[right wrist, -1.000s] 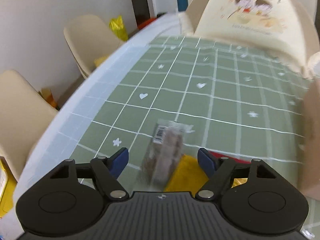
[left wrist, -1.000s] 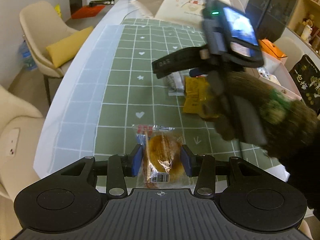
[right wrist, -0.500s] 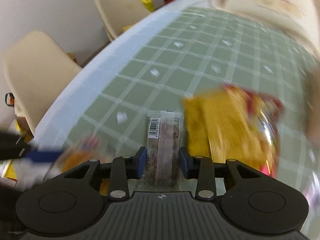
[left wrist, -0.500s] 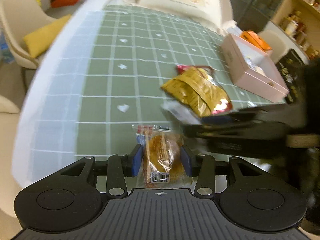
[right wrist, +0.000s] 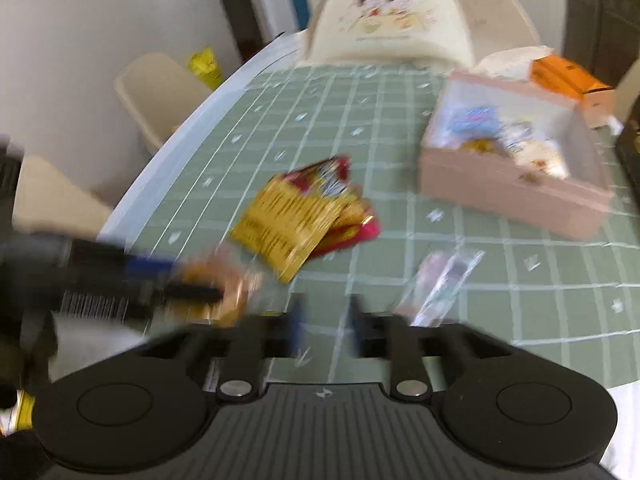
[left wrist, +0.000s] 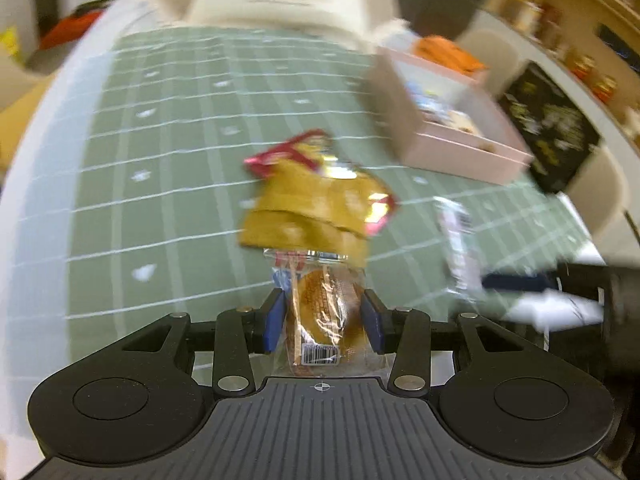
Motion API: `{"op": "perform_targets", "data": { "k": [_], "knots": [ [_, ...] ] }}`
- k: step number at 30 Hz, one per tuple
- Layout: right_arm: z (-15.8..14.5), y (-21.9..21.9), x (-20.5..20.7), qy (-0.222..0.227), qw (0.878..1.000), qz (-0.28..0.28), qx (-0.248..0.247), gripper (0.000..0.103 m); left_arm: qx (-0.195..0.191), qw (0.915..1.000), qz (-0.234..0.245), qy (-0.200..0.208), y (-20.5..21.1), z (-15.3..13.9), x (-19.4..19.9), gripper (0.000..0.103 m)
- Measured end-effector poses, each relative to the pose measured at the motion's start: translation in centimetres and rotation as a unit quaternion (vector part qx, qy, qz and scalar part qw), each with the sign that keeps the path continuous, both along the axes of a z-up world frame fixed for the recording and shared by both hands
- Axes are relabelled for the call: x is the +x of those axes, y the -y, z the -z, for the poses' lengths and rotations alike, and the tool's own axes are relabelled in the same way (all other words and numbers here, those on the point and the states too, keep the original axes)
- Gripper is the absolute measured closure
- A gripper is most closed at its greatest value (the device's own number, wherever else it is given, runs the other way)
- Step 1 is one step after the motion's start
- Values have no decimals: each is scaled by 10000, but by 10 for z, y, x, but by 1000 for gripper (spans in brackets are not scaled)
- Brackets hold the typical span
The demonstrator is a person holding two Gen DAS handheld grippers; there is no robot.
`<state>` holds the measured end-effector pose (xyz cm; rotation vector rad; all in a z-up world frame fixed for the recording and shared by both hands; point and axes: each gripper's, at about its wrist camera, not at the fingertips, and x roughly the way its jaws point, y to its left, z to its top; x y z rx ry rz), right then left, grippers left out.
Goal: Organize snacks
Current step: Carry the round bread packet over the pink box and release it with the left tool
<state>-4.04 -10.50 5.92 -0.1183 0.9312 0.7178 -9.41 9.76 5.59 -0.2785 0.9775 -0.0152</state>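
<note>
Clamping a clear-wrapped round golden cake point(left wrist: 326, 308), the left gripper point(left wrist: 324, 316) has the crumpled yellow foil snack bag point(left wrist: 316, 204) just ahead. The right gripper point(right wrist: 326, 326), jaws just reopening, is empty; a clear-wrapped brown bar point(right wrist: 444, 284) lies beside it, right.

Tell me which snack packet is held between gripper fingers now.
The clear-wrapped round cake, clamped in the left gripper. The yellow bag and slim clear packet are not gripped.

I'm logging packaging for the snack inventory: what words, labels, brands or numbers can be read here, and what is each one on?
Nothing reads clearly.
Chair cover: printed characters above a cartoon, too blurred to read.
Wrapped cake in the left gripper: barcode label, digits too small.
Yellow snack bag: print blurred.
Black bag: pale print, illegible.
</note>
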Motion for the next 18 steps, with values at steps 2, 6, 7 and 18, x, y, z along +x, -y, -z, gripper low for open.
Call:
{"op": "perform_targets", "data": {
  "k": [2, 6, 7, 18],
  "knots": [
    [15, -13, -11, -115, 9998, -187, 26, 45, 11, 9997, -235, -84, -11, 1, -2, 57],
    [36, -48, -24, -282, 9982, -530, -32, 45, 43, 9987, -501, -66, -19, 0, -7, 57],
    [40, -56, -26, -289, 9977, -606, -69, 45, 43, 9986, -524, -73, -19, -1, -7, 57],
    [12, 1, -13, 350, 9974, -188, -599, 71, -86, 9989, 390, 258, 37, -26, 21, 57]
  ]
}}
